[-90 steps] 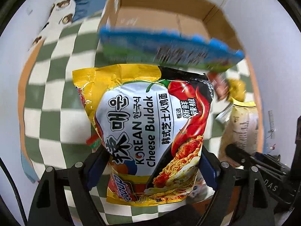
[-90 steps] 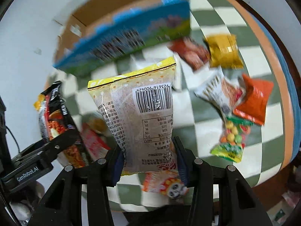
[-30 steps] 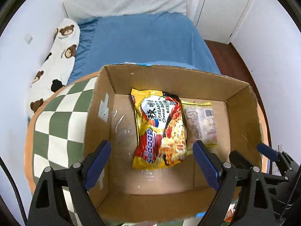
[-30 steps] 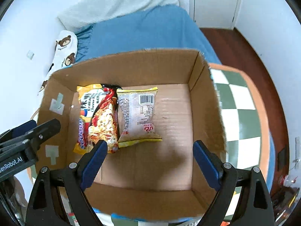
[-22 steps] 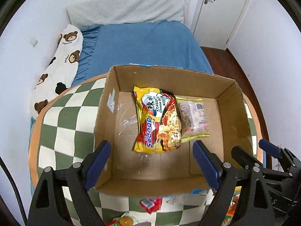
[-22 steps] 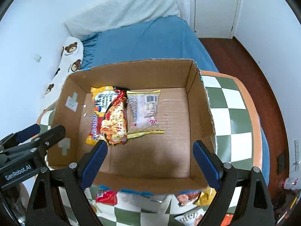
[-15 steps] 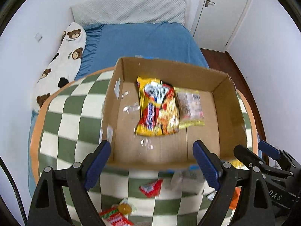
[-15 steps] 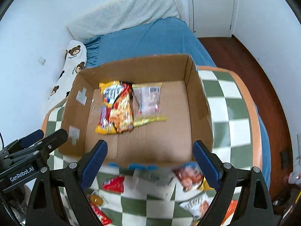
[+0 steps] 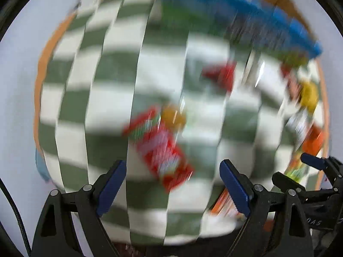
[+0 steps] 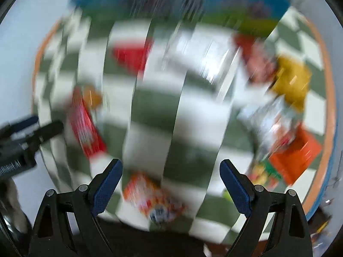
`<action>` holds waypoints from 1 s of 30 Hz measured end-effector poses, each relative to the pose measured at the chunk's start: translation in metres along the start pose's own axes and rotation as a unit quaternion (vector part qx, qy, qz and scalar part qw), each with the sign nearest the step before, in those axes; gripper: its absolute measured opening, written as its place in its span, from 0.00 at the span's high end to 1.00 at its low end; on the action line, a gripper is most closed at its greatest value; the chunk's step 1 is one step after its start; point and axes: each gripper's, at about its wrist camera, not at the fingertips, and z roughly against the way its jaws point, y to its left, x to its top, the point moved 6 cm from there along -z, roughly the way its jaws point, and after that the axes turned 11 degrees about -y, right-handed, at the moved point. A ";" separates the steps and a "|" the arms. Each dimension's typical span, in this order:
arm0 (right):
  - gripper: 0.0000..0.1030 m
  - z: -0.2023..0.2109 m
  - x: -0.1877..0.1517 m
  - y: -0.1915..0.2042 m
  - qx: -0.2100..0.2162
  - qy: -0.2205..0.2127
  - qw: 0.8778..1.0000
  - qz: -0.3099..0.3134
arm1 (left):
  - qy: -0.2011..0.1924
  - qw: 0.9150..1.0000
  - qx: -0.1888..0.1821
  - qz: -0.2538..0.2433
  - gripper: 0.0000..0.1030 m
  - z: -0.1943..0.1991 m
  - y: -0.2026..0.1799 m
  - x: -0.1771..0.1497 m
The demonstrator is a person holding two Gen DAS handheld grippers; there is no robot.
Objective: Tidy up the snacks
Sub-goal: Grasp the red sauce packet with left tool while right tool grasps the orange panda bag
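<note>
Both frames are blurring. Left gripper point(image 9: 172, 184) and right gripper point(image 10: 171, 184) are standing wide, empty, above the table point(image 9: 70, 105). Red packet point(image 9: 165, 154) is lying btw left fingers; probably next pick, needs lowering & closing.

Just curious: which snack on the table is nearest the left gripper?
The long red packet, lying just ahead of the open left gripper; the others sit farther off.

Green-white checked tablecloth point(image 9: 111, 68) — red packet point(image 9: 165, 156)
</note>
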 end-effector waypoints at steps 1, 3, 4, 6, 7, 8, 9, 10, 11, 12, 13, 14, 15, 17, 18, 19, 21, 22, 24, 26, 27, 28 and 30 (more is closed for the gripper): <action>0.09 -0.010 -0.015 0.008 0.003 0.018 1.000 0.021 | 0.018 1.000 0.001 0.007 0.14 -0.009 0.005 -0.017; 0.09 -0.027 -0.038 0.019 0.001 0.043 0.998 0.053 | 0.041 0.999 0.005 0.017 0.14 -0.021 0.012 -0.042; 0.09 -0.035 -0.050 0.025 -0.002 0.056 0.996 0.073 | 0.050 0.998 0.007 0.024 0.14 -0.027 0.016 -0.053; 0.09 -0.049 -0.066 0.035 -0.009 0.075 0.991 0.108 | 0.068 0.997 0.004 0.037 0.14 -0.036 0.020 -0.071; 0.09 -0.058 -0.075 0.040 -0.012 0.087 0.988 0.127 | 0.075 0.996 0.004 0.044 0.14 -0.039 0.022 -0.078; 0.09 -0.063 -0.079 0.042 -0.014 0.094 0.986 0.136 | 0.078 0.996 0.003 0.048 0.14 -0.040 0.024 -0.082; 0.09 -0.069 -0.084 0.045 -0.015 0.100 0.984 0.147 | 0.080 0.995 0.002 0.055 0.14 -0.042 0.026 -0.085; 0.09 -0.076 -0.089 0.047 -0.020 0.106 0.981 0.161 | 0.083 0.994 0.000 0.064 0.14 -0.043 0.029 -0.088; 0.09 -0.081 -0.092 0.047 -0.024 0.111 0.979 0.168 | 0.086 0.993 -0.005 0.077 0.14 -0.044 0.032 -0.089; 0.12 -0.085 -0.095 0.047 -0.027 0.114 0.978 0.172 | 0.087 0.992 -0.009 0.086 0.14 -0.045 0.035 -0.089; 0.15 -0.087 -0.097 0.045 -0.028 0.113 0.979 0.168 | 0.086 0.991 -0.013 0.101 0.14 -0.045 0.038 -0.087; 0.24 -0.088 -0.097 0.044 -0.028 0.111 0.980 0.160 | 0.085 0.990 -0.017 0.115 0.14 -0.045 0.041 -0.083; 0.31 -0.086 -0.095 0.042 -0.029 0.106 0.983 0.147 | 0.082 0.988 -0.022 0.129 0.14 -0.045 0.044 -0.078; 0.37 -0.083 -0.092 0.036 -0.030 0.099 0.988 0.116 | 0.076 0.985 -0.030 0.152 0.14 -0.050 0.047 -0.065; 0.38 -0.079 -0.088 0.028 -0.028 0.090 0.992 0.078 | 0.072 0.983 -0.034 0.166 0.14 -0.052 0.048 -0.057; 0.38 -0.076 -0.084 0.021 -0.028 0.082 0.995 0.047 | 0.069 0.981 -0.039 0.177 0.14 -0.056 0.048 -0.049; 0.39 -0.071 -0.076 0.007 -0.025 0.065 0.998 -0.006 | 0.066 0.978 -0.048 0.192 0.14 -0.064 0.044 -0.034; 0.39 -0.067 -0.071 -0.002 -0.022 0.053 0.997 -0.042 | 0.066 0.978 -0.049 0.193 0.14 -0.068 0.042 -0.028; 0.39 -0.060 -0.063 -0.018 -0.018 0.032 0.994 -0.101 | 0.071 0.980 -0.047 0.179 0.14 -0.082 0.030 -0.016; 0.39 -0.050 -0.056 -0.036 -0.014 0.006 0.987 -0.159 | 0.071 0.984 -0.034 0.161 0.14 -0.091 0.022 -0.009; 0.39 -0.048 -0.055 -0.041 -0.010 0.000 0.984 -0.175 | 0.066 0.987 -0.024 0.143 0.15 -0.095 0.016 -0.006; 0.38 -0.046 -0.054 -0.047 0.001 -0.002 0.981 -0.196 | 0.058 0.990 -0.016 0.127 0.23 -0.096 0.012 -0.004; 0.33 -0.048 -0.059 -0.051 0.023 0.015 0.976 -0.214 | 0.045 0.995 0.002 0.088 0.35 -0.096 0.001 -0.002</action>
